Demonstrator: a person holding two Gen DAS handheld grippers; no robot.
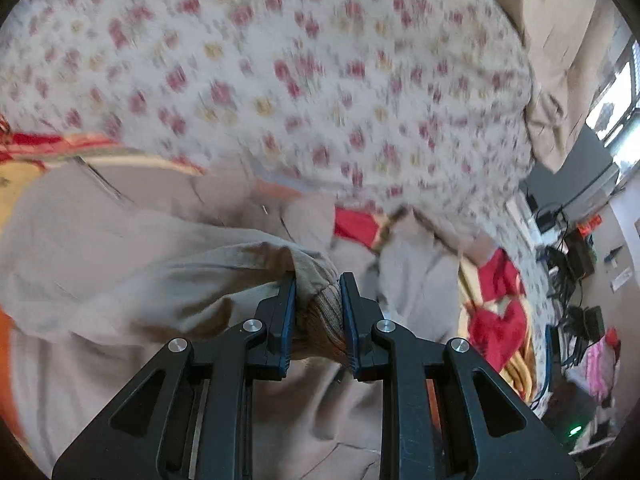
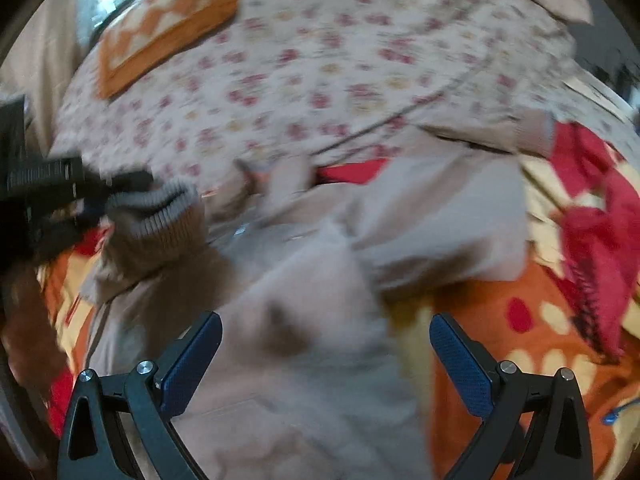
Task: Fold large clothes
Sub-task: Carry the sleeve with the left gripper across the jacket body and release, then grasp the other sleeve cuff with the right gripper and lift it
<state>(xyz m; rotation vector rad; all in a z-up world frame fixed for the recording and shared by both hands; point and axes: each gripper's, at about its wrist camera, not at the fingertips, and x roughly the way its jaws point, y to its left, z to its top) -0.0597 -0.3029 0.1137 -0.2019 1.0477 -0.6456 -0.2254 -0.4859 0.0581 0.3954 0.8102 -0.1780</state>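
Note:
A large beige jacket (image 1: 120,248) lies spread over a bed. My left gripper (image 1: 318,280) is shut on the jacket's sleeve at its ribbed brown cuff (image 1: 326,320), and the sleeve drapes away to the left. In the right wrist view the left gripper (image 2: 116,188) shows at the far left, holding the ribbed cuff (image 2: 160,216) lifted above the jacket (image 2: 320,300). My right gripper (image 2: 326,322) is open over the jacket's body, with nothing pressed between its blue pads. Both views are blurred.
The bed carries a floral sheet (image 1: 280,80) and an orange, yellow and red patterned blanket (image 2: 540,328). A red cloth (image 2: 600,216) lies bunched at the right. An orange patterned pillow (image 2: 168,24) sits at the far end. A cluttered desk with cables (image 1: 572,280) stands beside the bed.

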